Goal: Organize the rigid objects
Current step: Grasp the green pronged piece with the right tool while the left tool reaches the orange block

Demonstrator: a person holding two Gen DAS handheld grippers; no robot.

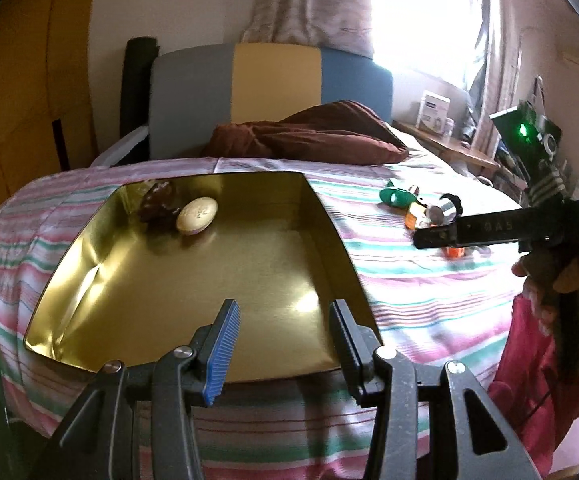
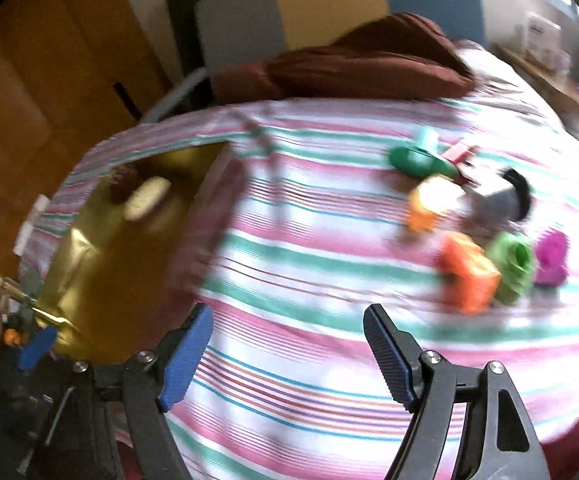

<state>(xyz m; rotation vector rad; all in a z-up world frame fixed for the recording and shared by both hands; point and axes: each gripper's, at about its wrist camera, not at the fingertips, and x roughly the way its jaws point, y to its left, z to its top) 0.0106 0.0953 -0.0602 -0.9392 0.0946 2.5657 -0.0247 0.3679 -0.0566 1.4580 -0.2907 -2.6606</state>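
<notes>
Shallow gold metal tray (image 1: 193, 280) lies on the striped bedsheet (image 1: 429, 292), holding an oval cream soap bar (image 1: 196, 215). Left gripper (image 1: 285, 344) fingers apart, empty; right gripper (image 2: 289, 356) likewise. Small coloured plastic pieces (image 2: 469, 272) cluster well right of the tray.

Gold tin tray (image 1: 89, 276) flat on striped bed, cream oval soap (image 1: 196, 216) plus dark brown lump (image 1: 159, 206) in far corner. Rest clustered well apart: green piece (image 2: 421, 162), orange cube (image 2: 469, 272), lime ring (image 2: 513, 268), magenta bit (image 2: 551, 258), silver-black cylinder (image 2: 501, 196). Blurry.
</notes>
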